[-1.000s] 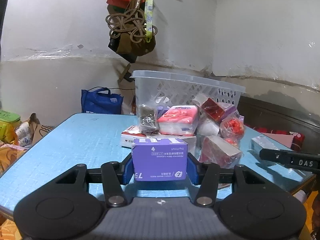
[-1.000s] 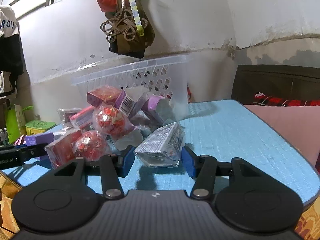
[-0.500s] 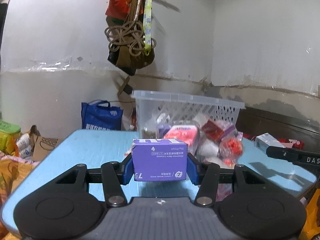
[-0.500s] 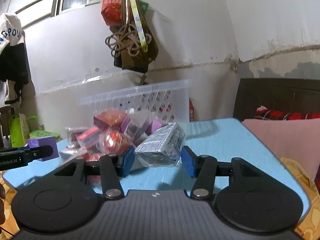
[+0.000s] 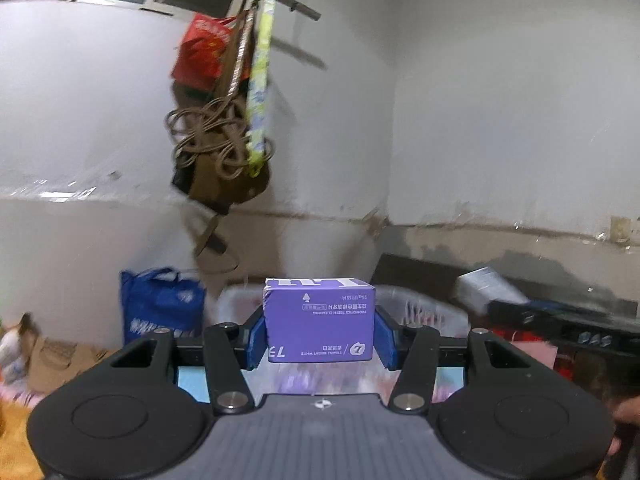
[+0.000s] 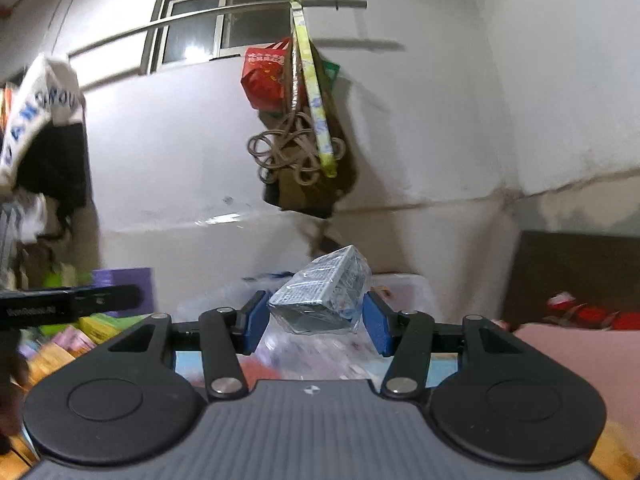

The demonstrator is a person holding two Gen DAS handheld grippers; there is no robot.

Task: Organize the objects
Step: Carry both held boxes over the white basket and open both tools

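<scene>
My left gripper (image 5: 320, 338) is shut on a purple box (image 5: 319, 320) with white print and holds it up in the air. My right gripper (image 6: 315, 322) is shut on a grey packet wrapped in clear plastic (image 6: 322, 292), also held high. The clear plastic basket (image 5: 424, 312) lies low behind the purple box, mostly hidden and blurred; in the right wrist view its rim (image 6: 400, 284) shows behind the packet. The pile of packets on the blue table (image 5: 191, 378) is a blur under both grippers. The other gripper shows at each view's edge, the left one (image 6: 72, 304) and the right one (image 5: 560, 314).
Bags and a knotted rope (image 5: 224, 148) hang from a rod on the white wall. A blue bag (image 5: 160, 304) stands at the left behind the table. A dark headboard (image 6: 580, 276) and a pink bedding (image 6: 576, 356) lie at the right.
Both grippers have risen well above the table with their objects still held. The basket and pile have dropped to the bottom of both views; the window has come into view.
</scene>
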